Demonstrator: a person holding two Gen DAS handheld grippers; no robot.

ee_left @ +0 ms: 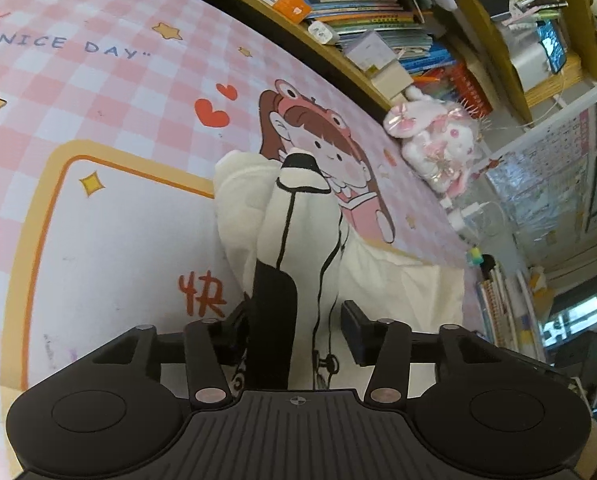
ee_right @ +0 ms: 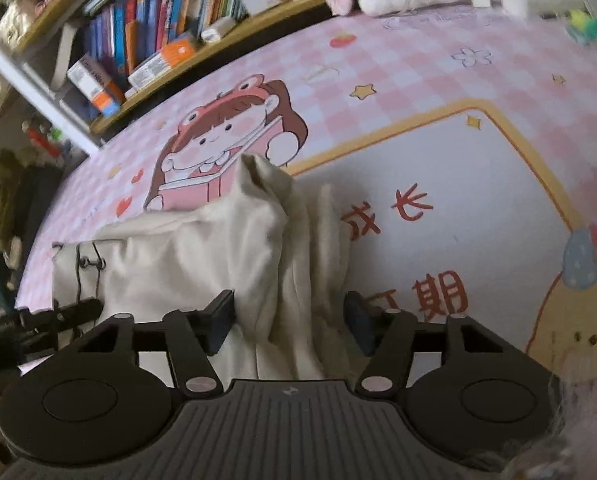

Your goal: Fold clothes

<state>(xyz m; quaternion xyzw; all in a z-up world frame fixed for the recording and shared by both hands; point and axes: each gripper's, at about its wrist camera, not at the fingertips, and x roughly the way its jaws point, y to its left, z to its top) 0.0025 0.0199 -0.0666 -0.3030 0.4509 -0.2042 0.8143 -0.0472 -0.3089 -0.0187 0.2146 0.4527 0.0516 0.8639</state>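
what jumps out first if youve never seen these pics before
The pink checked desk mat fills both views, with its cartoon girl in a frog hat and the words NICE DAY near the far left edge. In the middle lies a bunched cream garment with black trim, its cloth rising between the fingers of both the left gripper and the right gripper. Behind the mat runs a crammed bookshelf, with a pink plush toy at its end.

Both claws, left claw (ee_left: 298, 332) and right claw (ee_right: 290, 320), are matte black: ribbed bodies, round side discs, silver pivot screws.
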